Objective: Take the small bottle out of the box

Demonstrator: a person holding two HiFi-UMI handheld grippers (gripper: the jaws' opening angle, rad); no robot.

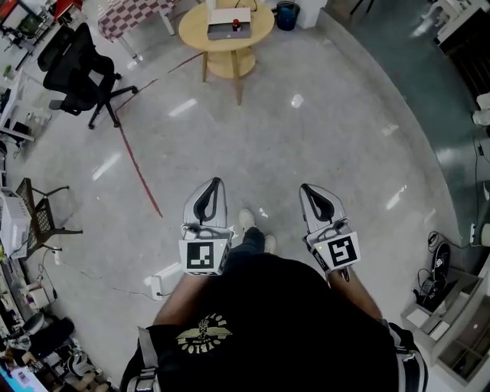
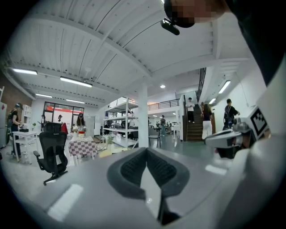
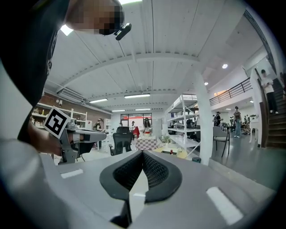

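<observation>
The box [image 1: 227, 24] sits on the round table [image 1: 195, 31] at the far end of the floor, well apart from the person. A small red-topped thing [image 1: 236, 24] shows on it, too small to tell if it is the bottle. Near, the left gripper [image 1: 217, 182] and right gripper [image 1: 305, 187] hang side by side, both clenched, jaws together on nothing.

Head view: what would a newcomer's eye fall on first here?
The left hand-held gripper and right hand-held gripper, both shut and empty, sit side by side at lower centre. Far ahead, at the top, a round table carries a box; a black chair stands upper left.
</observation>
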